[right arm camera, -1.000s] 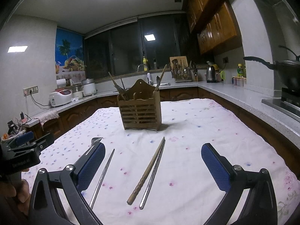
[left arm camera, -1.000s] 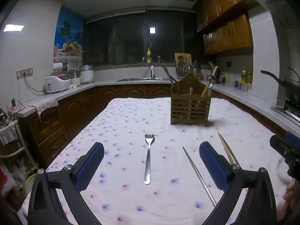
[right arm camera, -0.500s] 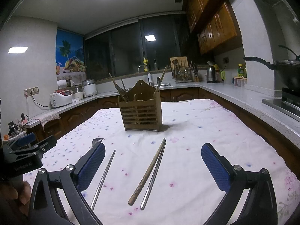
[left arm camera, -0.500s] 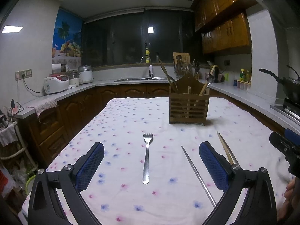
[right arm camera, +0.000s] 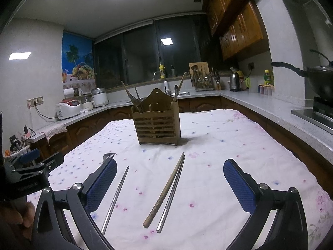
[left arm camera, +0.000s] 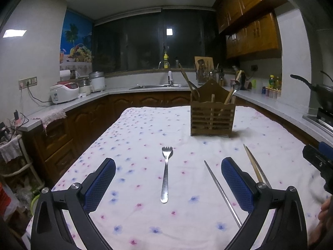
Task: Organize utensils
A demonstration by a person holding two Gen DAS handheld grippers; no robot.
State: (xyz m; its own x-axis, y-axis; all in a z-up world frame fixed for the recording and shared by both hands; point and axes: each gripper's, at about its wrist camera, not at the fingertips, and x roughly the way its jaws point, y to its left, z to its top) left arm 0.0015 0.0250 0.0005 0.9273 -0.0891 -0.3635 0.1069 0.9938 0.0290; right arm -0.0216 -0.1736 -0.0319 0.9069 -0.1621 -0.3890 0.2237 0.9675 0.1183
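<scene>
A steel fork (left arm camera: 165,174) lies on the flowered tablecloth (left arm camera: 145,135), straight ahead between the fingers of my open left gripper (left arm camera: 167,182). A metal chopstick (left arm camera: 221,191) lies to its right, and a wooden chopstick (left arm camera: 252,162) farther right. My right gripper (right arm camera: 169,184) is open over the wooden chopstick (right arm camera: 165,190) and a metal chopstick (right arm camera: 171,193) lying side by side. Another metal chopstick (right arm camera: 115,196) lies by its left finger, which hides most of the fork (right arm camera: 109,156). A slatted wooden utensil holder (right arm camera: 156,125) (left arm camera: 212,117) stands beyond, with several utensils in it.
The other gripper shows at each view's edge: the right one (left arm camera: 318,164) and the left one (right arm camera: 31,173), with a hand below. Kitchen counters (left arm camera: 83,102) wrap around the table, with a rice cooker (left arm camera: 63,92), a sink (left arm camera: 158,86), a kettle (right arm camera: 235,81) and a wok (right arm camera: 320,79).
Both grippers have drifted slightly; the utensils sit a little higher in the left view. Nothing was taken hold of or let go.
</scene>
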